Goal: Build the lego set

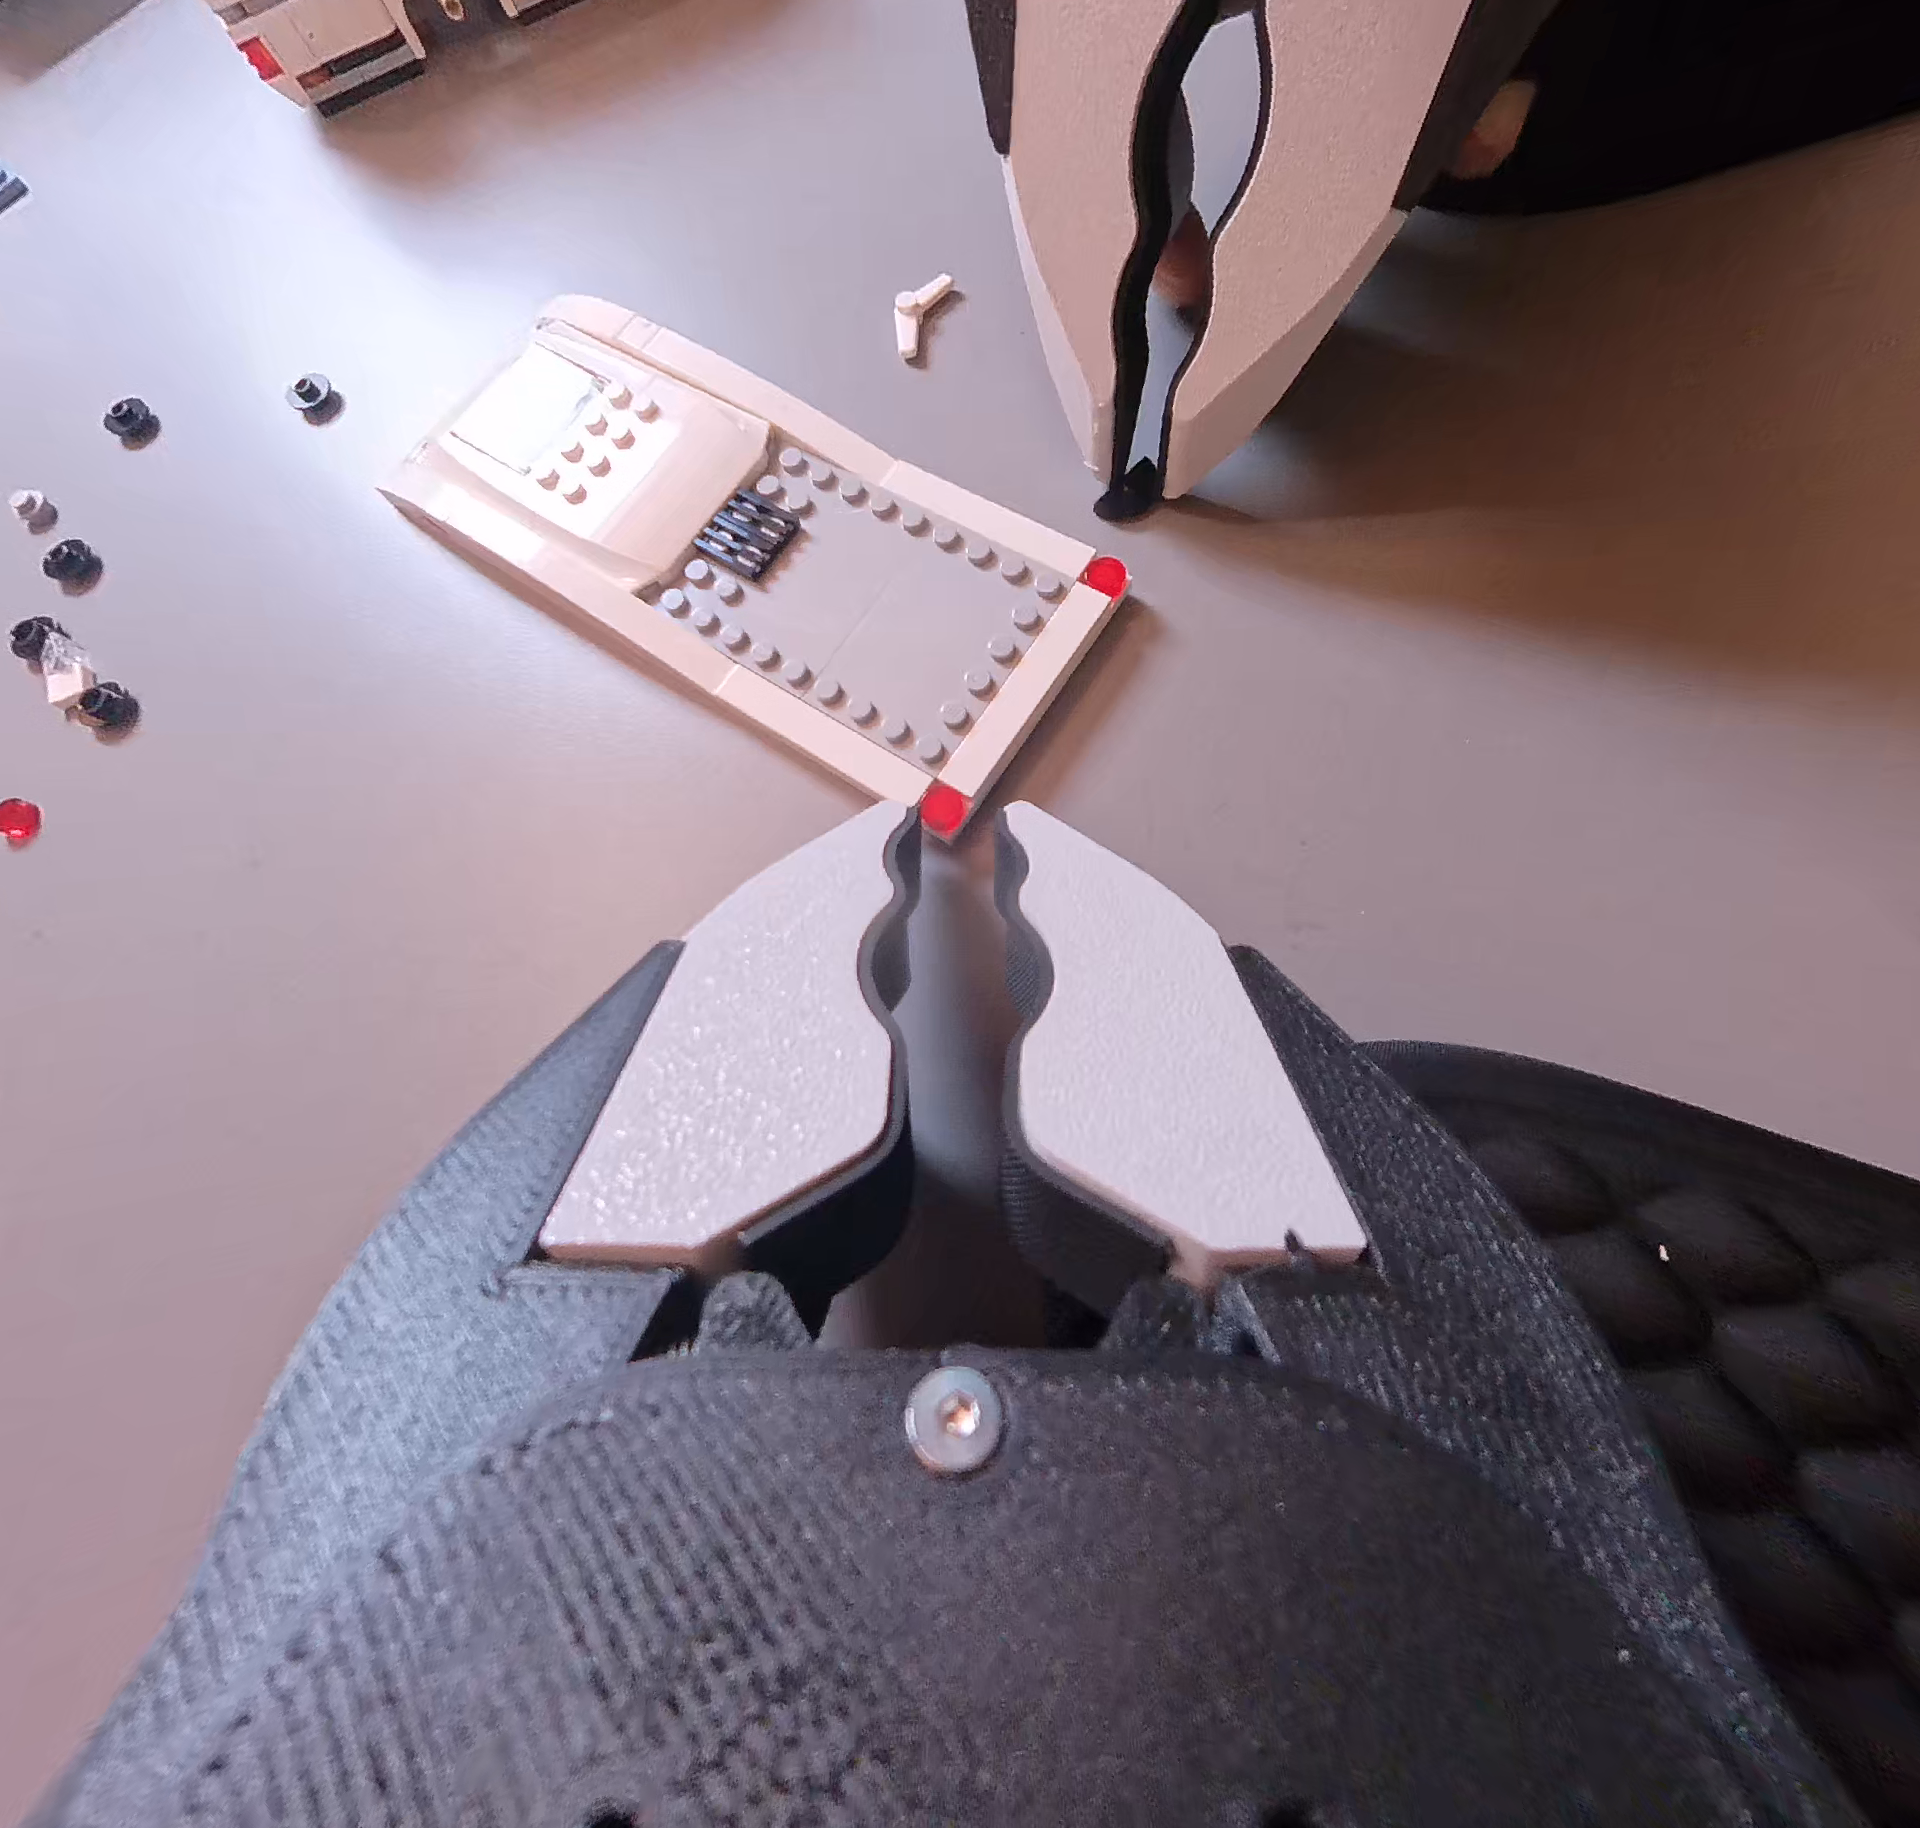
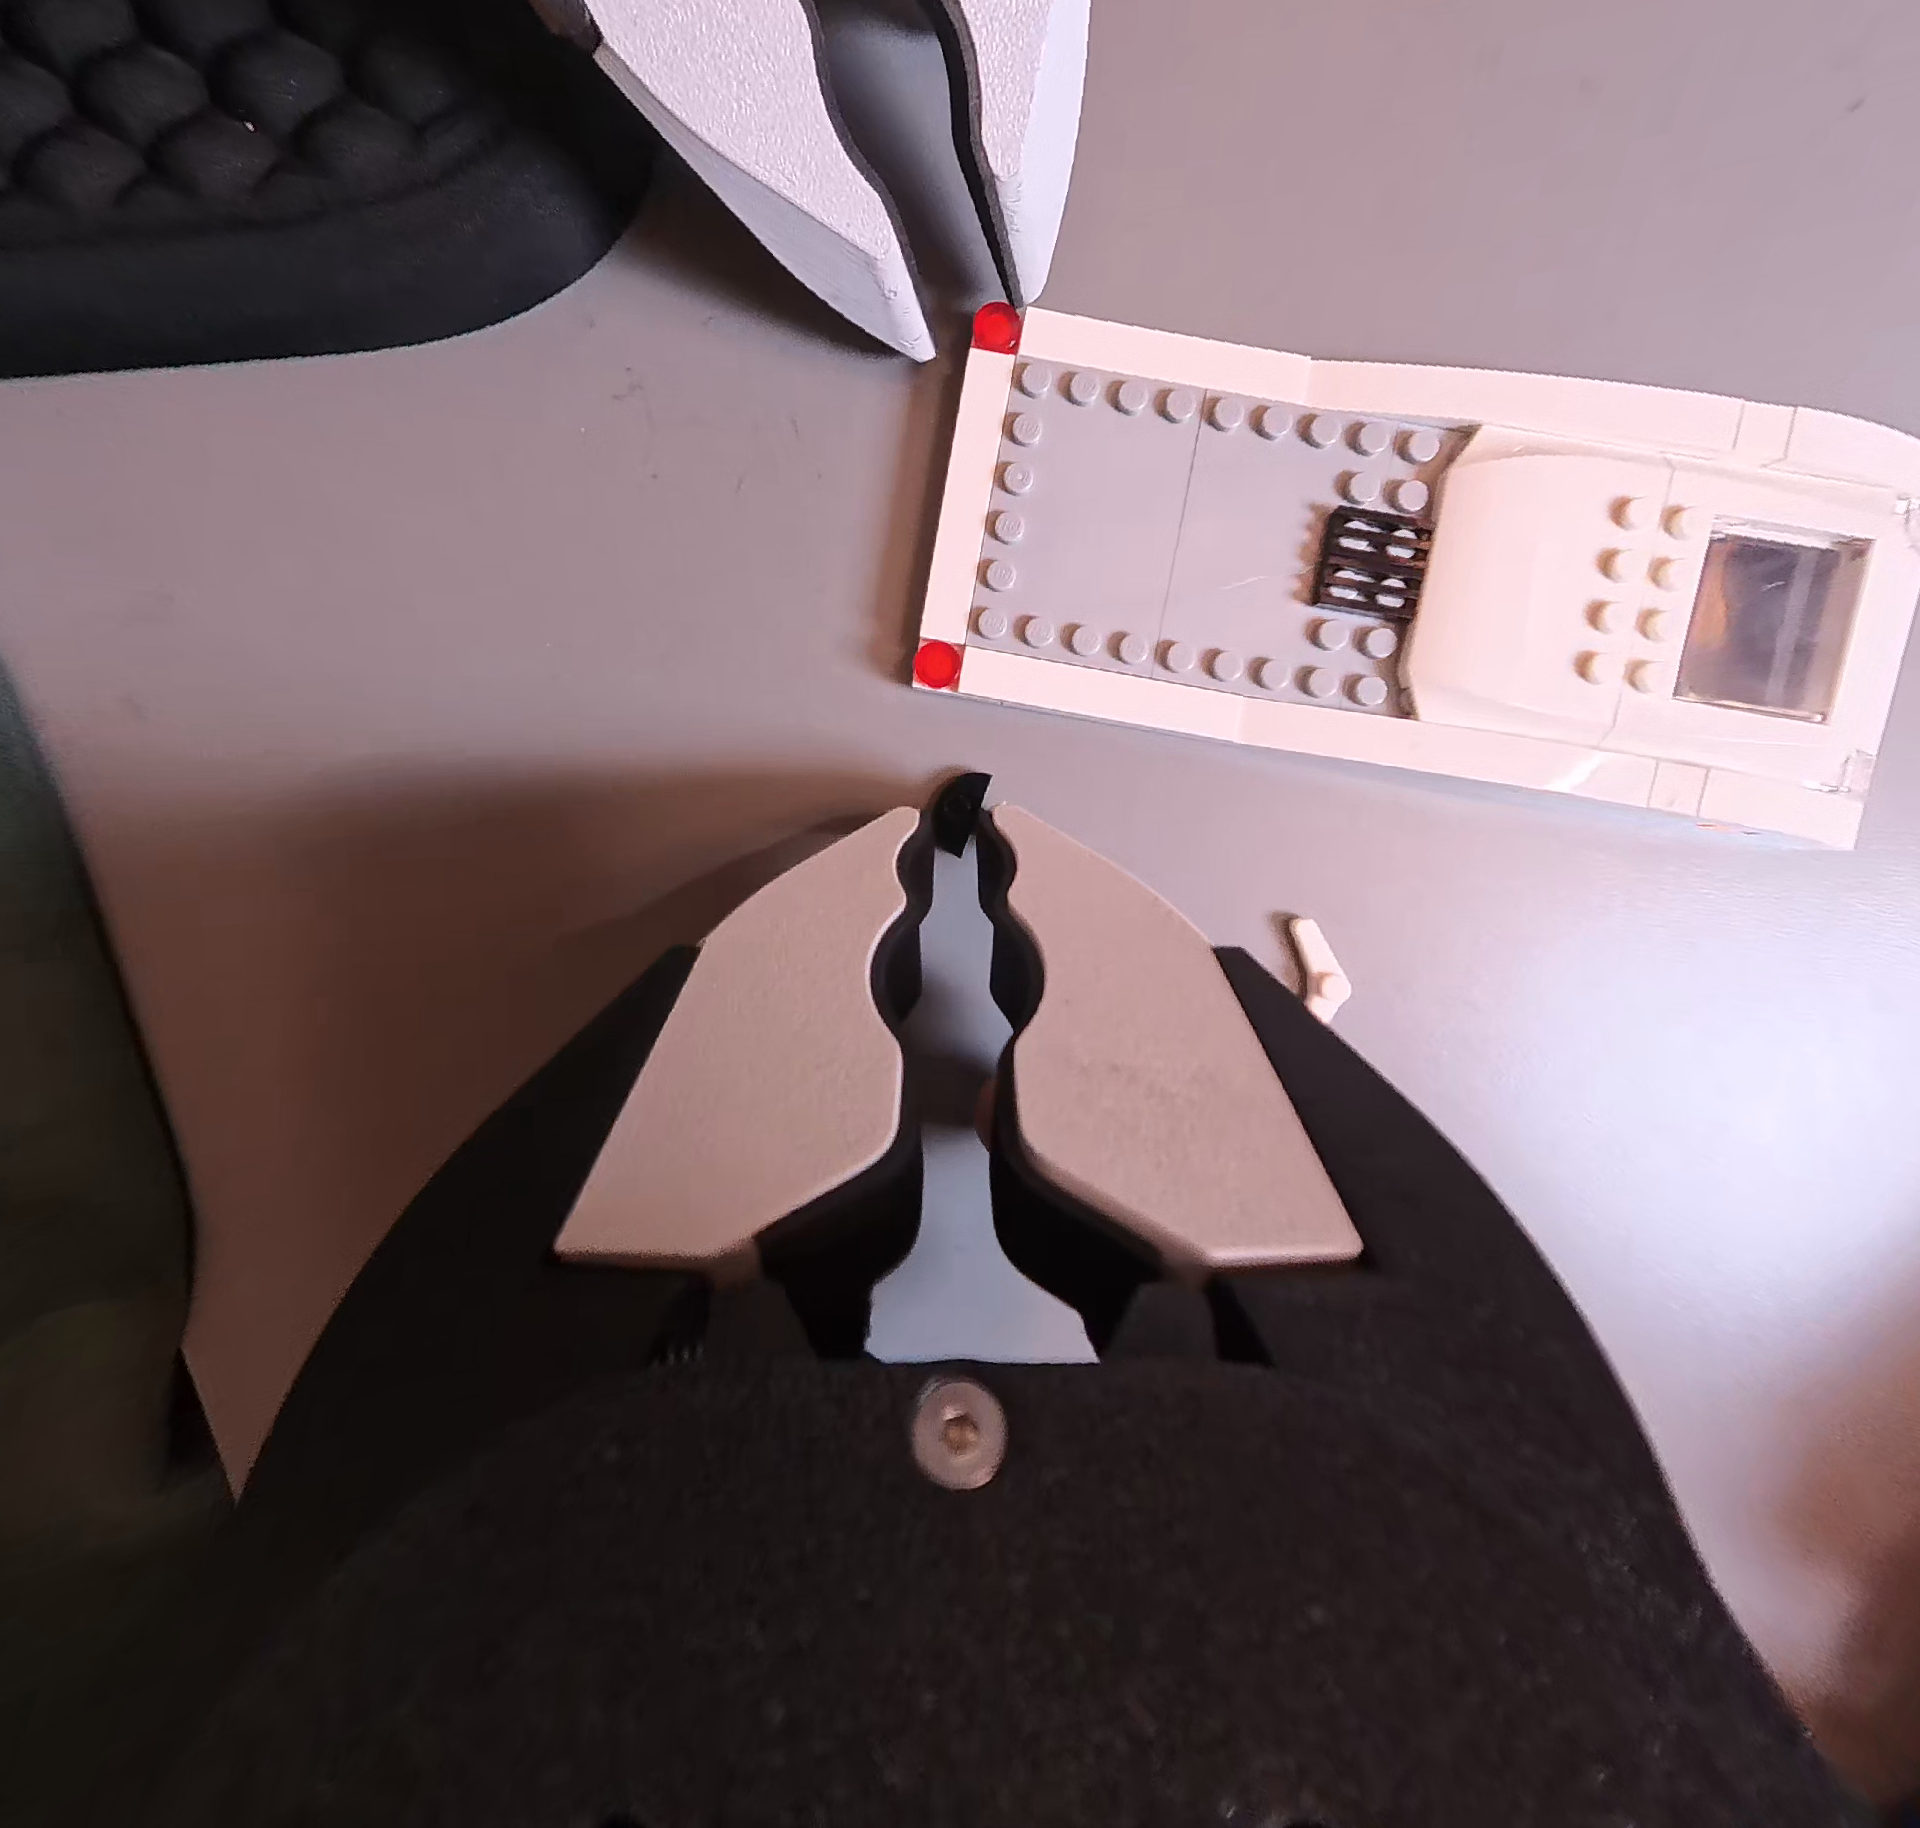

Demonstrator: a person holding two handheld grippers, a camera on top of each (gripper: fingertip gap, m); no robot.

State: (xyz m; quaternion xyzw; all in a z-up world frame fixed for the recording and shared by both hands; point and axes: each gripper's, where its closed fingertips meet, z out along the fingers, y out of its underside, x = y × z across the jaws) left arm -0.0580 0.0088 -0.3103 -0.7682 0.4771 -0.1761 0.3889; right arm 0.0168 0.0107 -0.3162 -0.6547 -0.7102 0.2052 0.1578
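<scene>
Two claws flank the white brick roof panel [image 1: 748,573]; left claw [image 1: 958,822] apart at its red-studded corner; right claw [image 2: 961,822] clamped on a small black piece [image 2: 958,810] beside it.

White brick-built vehicle [image 1: 436,2]: cut off by top edge of left wrist view, only lower body and one wheel visible. Small black piece [image 2: 958,810] pinched at the right claw [image 2: 961,822] tips: too small to identify its shape. Scattered small black round pieces [image 1: 73,563] at left edge: kind unclear. Black quilted pad [image 2: 260,137]: cut off at frame edge.
</scene>
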